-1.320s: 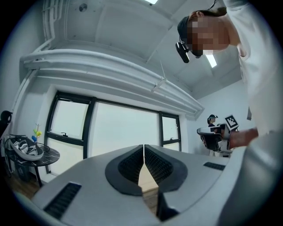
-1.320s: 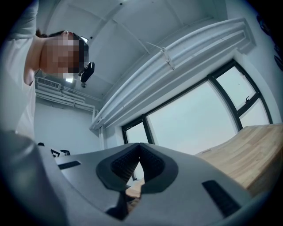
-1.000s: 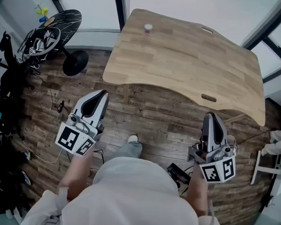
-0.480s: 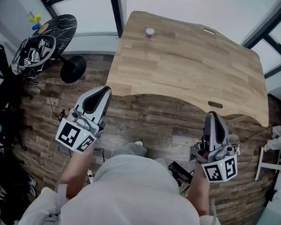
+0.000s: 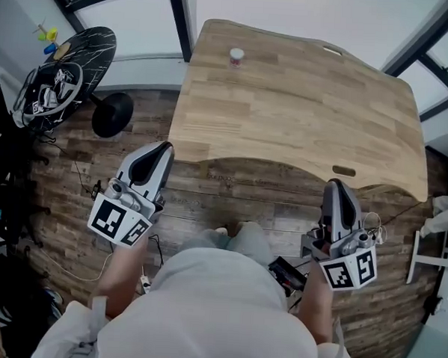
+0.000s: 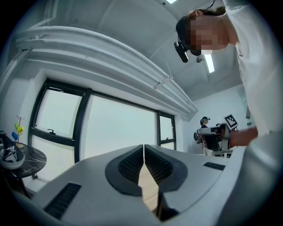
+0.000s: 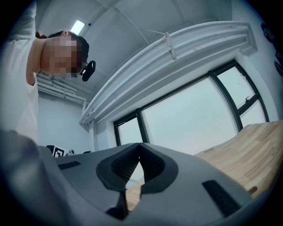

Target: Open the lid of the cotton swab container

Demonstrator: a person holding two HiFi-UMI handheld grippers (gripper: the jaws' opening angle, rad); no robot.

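Left gripper (image 5: 163, 149) and right gripper (image 5: 337, 186) are pressed together, empty; spread them before reaching the cotton swab container (image 5: 236, 57) at the far edge of the desk (image 5: 309, 119).

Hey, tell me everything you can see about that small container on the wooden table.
The cotton swab container is a small round tub with a white top and a pinkish-red side showing below it. Its lid looks closed. It stands upright and alone near the far edge of the wooden table, toward the left corner. Only the tabletop touches it. It is too small to make out print or finer detail.
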